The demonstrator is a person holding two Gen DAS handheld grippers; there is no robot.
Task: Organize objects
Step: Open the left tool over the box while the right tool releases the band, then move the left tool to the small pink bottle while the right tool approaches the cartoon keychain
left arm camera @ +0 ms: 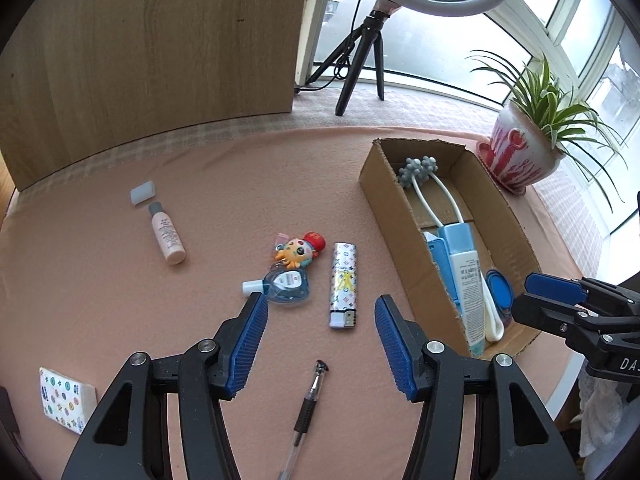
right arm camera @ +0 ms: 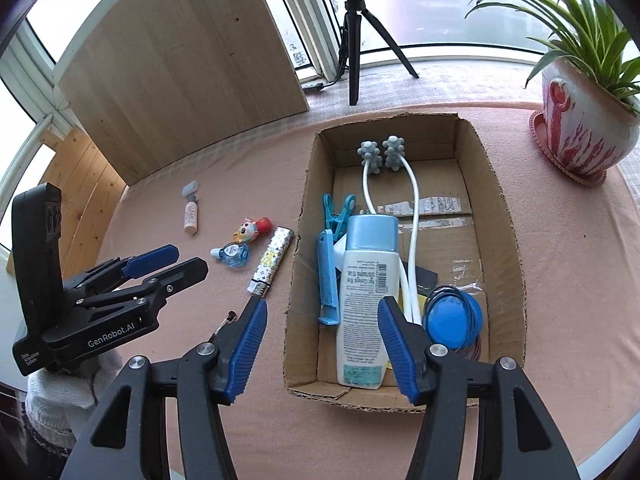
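Note:
My left gripper (left arm camera: 320, 312) is open and empty, hovering just above the patterned lighter (left arm camera: 343, 285) on the pink cloth. Left of the lighter lie a blue heart-shaped bottle (left arm camera: 285, 286) and a cartoon keychain toy (left arm camera: 300, 250). A pink bottle (left arm camera: 167, 235) and its loose cap (left arm camera: 142, 192) lie farther left. A pen (left arm camera: 307, 408) lies under the left gripper. My right gripper (right arm camera: 322, 312) is open and empty above the near end of the cardboard box (right arm camera: 298, 264), over a white tube (right arm camera: 366, 300). The box also holds a massager (right arm camera: 382, 152), blue clips (right arm camera: 328, 276) and a blue round cup (right arm camera: 454, 320).
A potted plant (left arm camera: 524, 152) stands right of the box. A ring-light tripod (left arm camera: 360, 60) and a wooden board (left arm camera: 160, 48) stand at the back. A sticker-covered pack (left arm camera: 66, 400) lies at the near left. The left gripper shows in the right wrist view (right arm camera: 172, 262).

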